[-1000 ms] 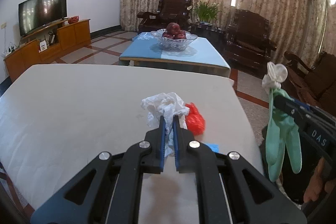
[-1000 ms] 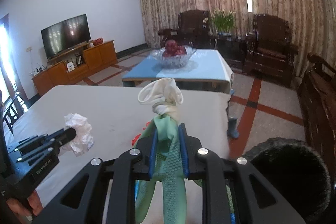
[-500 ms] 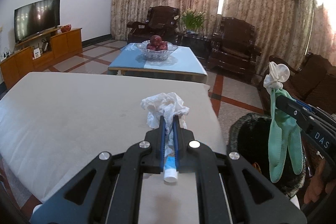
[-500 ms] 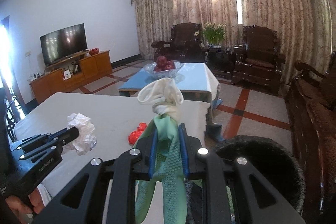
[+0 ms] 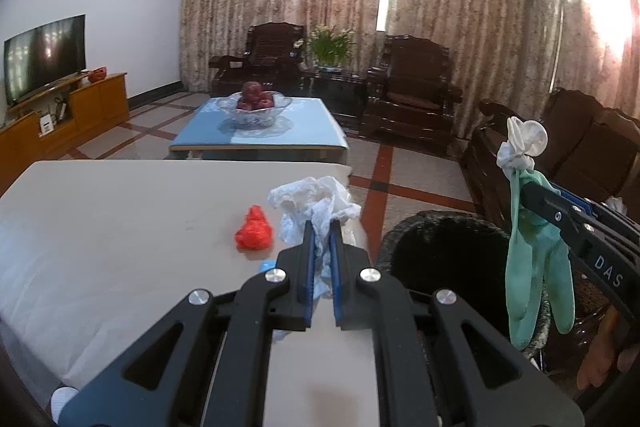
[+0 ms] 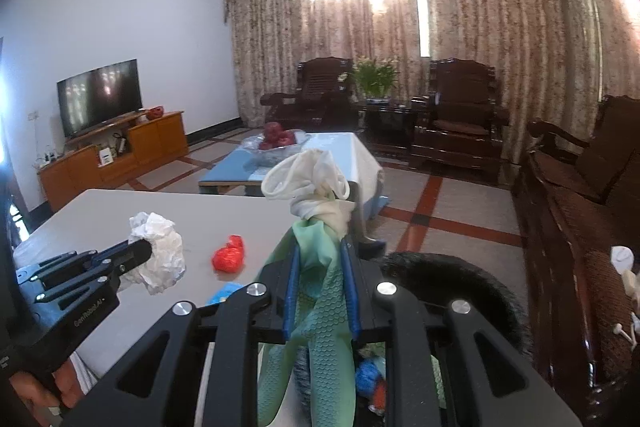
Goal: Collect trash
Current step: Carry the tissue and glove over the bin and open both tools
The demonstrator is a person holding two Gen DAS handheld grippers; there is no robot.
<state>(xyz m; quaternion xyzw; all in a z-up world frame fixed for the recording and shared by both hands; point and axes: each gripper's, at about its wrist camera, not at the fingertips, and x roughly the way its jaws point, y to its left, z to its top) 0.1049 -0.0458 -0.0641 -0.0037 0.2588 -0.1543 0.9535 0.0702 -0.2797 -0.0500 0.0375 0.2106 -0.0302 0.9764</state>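
Note:
My left gripper (image 5: 320, 227) is shut on a crumpled white plastic bag (image 5: 312, 199), held above the right end of the white table (image 5: 120, 219). It shows from the side in the right wrist view (image 6: 160, 251). My right gripper (image 6: 320, 247) is shut on a green rubber glove (image 6: 316, 327) with a white cuff, hanging over the black trash bin (image 6: 460, 279). The glove (image 5: 532, 267) and bin (image 5: 436, 247) also show at the right of the left wrist view. A crumpled red wrapper (image 5: 254, 233) lies on the table.
A small blue scrap (image 6: 224, 293) lies near the table's near edge. The bin holds some coloured trash (image 6: 370, 381). A blue coffee table with a fruit bowl (image 5: 258, 105) stands beyond. Dark wooden armchairs (image 5: 412, 99) and a sofa (image 6: 580, 207) line the right.
Both grippers have moved right toward the bin with their loads. The red wrapper, first right of the left fingers, now lies to their left. The bin has come into fuller view.

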